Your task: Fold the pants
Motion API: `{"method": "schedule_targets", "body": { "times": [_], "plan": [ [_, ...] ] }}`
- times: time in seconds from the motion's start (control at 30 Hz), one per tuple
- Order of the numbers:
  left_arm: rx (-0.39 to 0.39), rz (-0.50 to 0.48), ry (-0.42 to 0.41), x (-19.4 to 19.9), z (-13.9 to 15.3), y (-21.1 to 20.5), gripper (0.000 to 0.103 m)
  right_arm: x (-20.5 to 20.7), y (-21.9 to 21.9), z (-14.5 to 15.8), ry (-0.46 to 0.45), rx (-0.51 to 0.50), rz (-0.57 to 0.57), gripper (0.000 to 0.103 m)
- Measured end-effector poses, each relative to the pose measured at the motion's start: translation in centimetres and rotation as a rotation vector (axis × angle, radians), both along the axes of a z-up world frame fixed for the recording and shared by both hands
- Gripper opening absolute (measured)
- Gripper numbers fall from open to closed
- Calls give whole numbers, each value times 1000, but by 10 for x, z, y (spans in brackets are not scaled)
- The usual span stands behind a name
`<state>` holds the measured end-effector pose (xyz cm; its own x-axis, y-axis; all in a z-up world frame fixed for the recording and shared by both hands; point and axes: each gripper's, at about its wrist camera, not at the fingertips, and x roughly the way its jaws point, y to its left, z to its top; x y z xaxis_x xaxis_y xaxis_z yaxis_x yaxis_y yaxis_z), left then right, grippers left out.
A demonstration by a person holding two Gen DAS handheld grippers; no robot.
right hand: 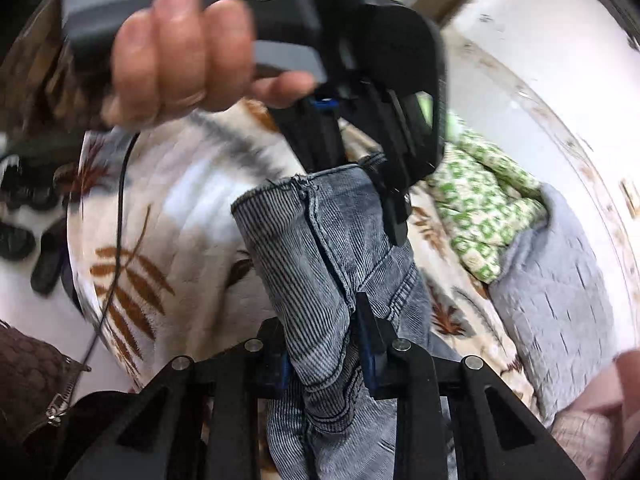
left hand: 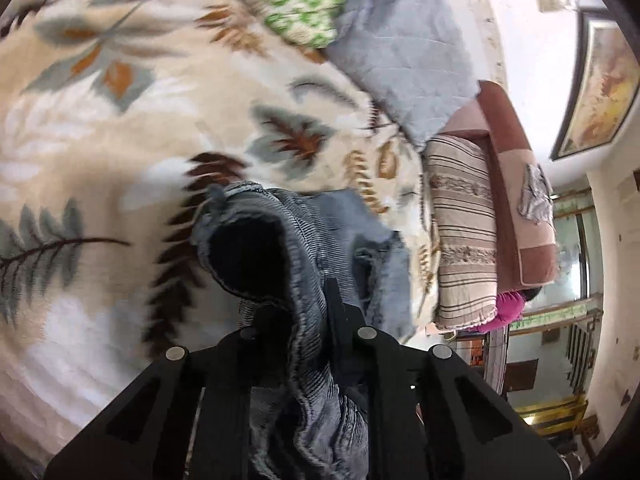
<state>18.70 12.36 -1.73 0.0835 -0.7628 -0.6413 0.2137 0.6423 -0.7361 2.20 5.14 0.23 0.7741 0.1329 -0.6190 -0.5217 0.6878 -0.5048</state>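
Grey-blue corduroy pants [left hand: 308, 240] hang lifted above the leaf-print blanket [left hand: 120, 120]. In the left wrist view my left gripper [left hand: 296, 308] is shut on the fabric just beside a gaping leg opening [left hand: 248, 252]. In the right wrist view my right gripper [right hand: 320, 328] is shut on the pants [right hand: 304, 248] lower down, with the cloth bunched between its fingers. Above it, a hand [right hand: 180, 60] holds the left gripper [right hand: 384, 192], which pinches the hem edge near the seam. The rest of the pants drops out of sight below both cameras.
A green-patterned pillow [right hand: 480, 208] and a grey quilt [right hand: 560, 280] lie at the far side of the bed. A striped cushion [left hand: 464, 232] leans on a brown headboard [left hand: 520, 184]. Dark shoes [right hand: 24, 224] sit on the floor, and a black cable [right hand: 120, 220] hangs down.
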Motion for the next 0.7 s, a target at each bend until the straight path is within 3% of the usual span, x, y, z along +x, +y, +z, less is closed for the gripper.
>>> {"method": "schedule_targets", "body": {
  "times": [0.2,0.33,0.47,0.7],
  "plan": [
    [14,-92,-88,-17,51,-71,13,-18,-59,32,-28,109,-110,26],
    [26,-156,-96,-24,60,-128,13,-25,-103,40,-6,190,-195,26],
    [44,-220,-76,-33,53,-187,13,-35,-154,38,45,292,-281,26],
    [202,-329,-17,-53,3,-293,13,-49,-243,0,227,560,-438,28]
  ]
}}
